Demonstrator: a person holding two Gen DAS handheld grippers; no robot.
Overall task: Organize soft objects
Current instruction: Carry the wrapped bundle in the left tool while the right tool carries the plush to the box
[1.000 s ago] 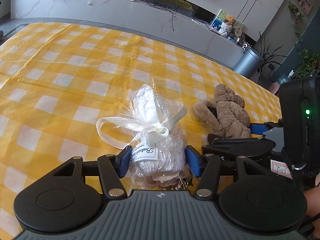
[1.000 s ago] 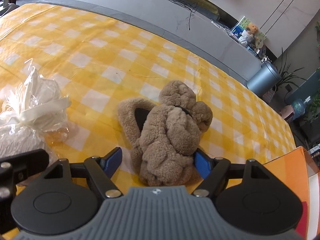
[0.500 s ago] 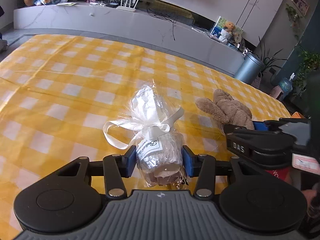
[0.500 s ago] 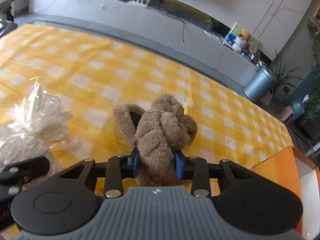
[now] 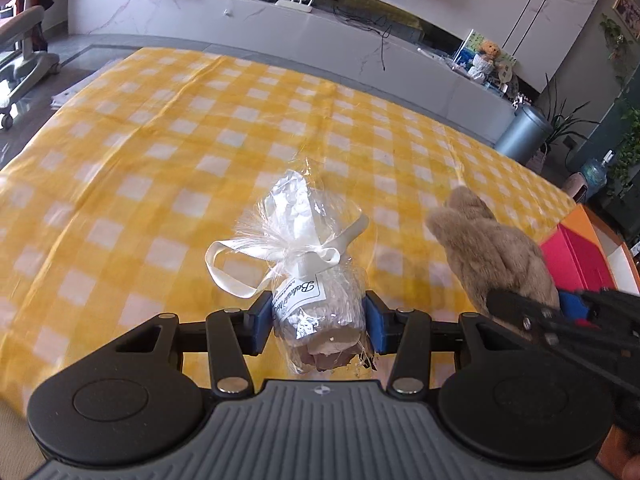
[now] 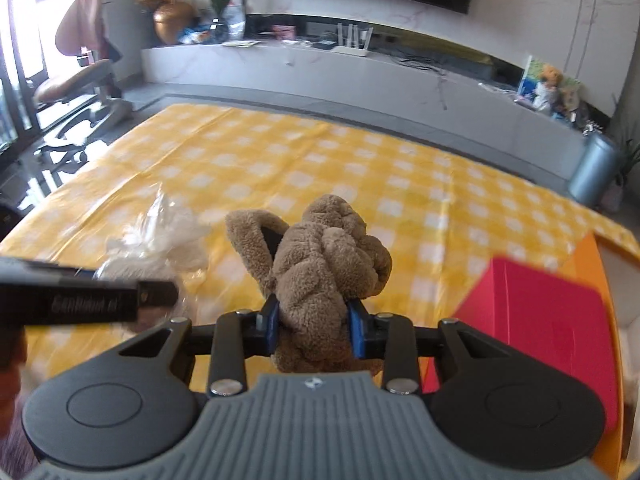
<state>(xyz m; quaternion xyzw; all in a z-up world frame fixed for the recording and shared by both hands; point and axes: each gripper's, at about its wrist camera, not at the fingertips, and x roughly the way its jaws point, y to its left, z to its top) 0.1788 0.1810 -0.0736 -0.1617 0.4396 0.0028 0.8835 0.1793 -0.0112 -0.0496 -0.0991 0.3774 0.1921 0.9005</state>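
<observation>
Soft toy (image 6: 324, 272), brown and plush, is pinched at its middle in my right tongs (image 6: 314, 330), blue pads pressed into the fur. My left tongs (image 5: 318, 322) are closed on the wrapped bundle (image 5: 316, 280) with its white ribbon, pads snug against the cellophane. Both seem lifted off the yellow checked worktop (image 5: 160, 152), though I can't tell by how much. Pickup looks done; placing remains, likely in the red and orange box (image 6: 552, 320) at the right edge. Cloth ahead lies open; the two tongs ride close together, so I'd mind that gap.
</observation>
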